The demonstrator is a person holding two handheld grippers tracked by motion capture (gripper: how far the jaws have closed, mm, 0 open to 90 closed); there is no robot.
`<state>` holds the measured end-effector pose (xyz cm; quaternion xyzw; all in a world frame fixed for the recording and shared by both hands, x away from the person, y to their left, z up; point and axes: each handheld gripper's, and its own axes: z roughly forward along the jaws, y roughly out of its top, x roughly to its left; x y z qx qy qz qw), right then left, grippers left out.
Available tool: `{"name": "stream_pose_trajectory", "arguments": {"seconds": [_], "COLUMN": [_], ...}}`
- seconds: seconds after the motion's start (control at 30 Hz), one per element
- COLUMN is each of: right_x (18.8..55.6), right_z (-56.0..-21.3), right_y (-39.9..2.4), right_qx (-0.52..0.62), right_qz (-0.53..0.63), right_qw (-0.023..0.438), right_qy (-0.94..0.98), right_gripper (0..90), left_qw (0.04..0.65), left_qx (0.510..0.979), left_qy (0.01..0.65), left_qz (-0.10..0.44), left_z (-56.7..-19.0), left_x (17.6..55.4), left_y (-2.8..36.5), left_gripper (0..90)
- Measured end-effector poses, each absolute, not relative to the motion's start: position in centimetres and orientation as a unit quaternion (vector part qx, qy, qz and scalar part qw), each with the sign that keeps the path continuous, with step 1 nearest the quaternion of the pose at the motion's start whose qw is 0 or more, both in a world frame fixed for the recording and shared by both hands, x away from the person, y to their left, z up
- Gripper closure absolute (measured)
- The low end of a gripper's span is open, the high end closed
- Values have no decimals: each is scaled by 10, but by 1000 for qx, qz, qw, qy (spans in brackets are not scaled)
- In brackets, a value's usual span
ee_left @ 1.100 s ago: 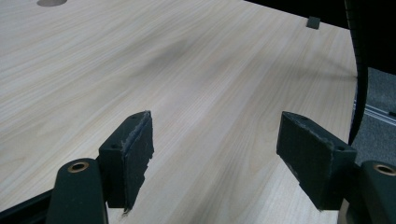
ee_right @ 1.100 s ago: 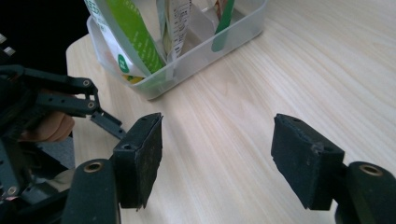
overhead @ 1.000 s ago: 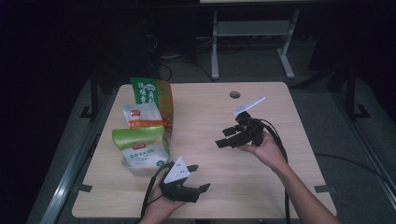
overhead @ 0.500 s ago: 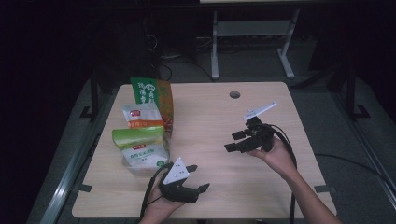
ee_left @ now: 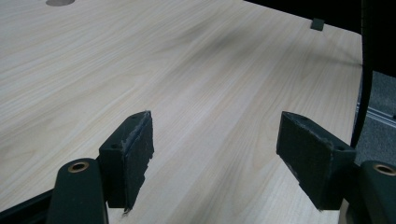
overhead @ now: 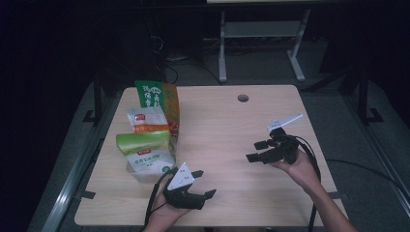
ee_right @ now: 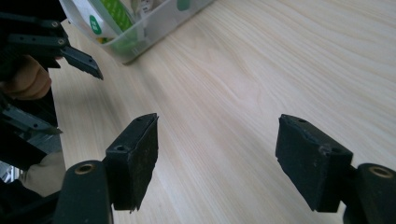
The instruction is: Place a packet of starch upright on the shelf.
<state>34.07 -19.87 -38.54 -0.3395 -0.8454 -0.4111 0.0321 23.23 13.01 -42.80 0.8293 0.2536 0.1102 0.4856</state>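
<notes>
You work at a light wood-grain table with a round cable hole near its far edge; the room around it is dark, with a white metal frame standing on the floor beyond the table. At the table's left side a clear plastic bin holds a white-and-green food bag, with a white-and-orange bag behind it and a green-and-orange bag standing upright at the far end of that row. Your left gripper sits low at the near edge, just right of the bin, with the grey three-cornered plate on top; in the left gripper view its jaws stand wide apart over bare table and nothing lies between them. Your right gripper is held above the right half of the table, well apart from the bags, its jaws pointing left toward them. In the right gripper view its jaws are spread wide with only bare wood between the pads, and the bin's corner shows at upper left beside the left gripper. Neither gripper holds or touches anything. Compared with a second ago, the right gripper has shifted toward the right and near side of the table, away from the bags, while the left gripper and the bags stand as they were
</notes>
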Motion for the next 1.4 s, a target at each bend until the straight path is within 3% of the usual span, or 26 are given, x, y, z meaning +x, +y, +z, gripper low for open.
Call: {"name": "stream_pose_trajectory", "arguments": {"seconds": [1.4], "right_x": [278], "right_z": [-436], "right_y": [-281], "right_qx": [-414], "right_qz": [-430], "right_qw": [19], "right_qy": [-802], "right_gripper": [285], "left_qw": [480], "left_qx": [832], "left_qy": [254], "left_qz": [113], "left_z": [-429], "left_x": [231], "left_y": [132], "left_gripper": [266]}}
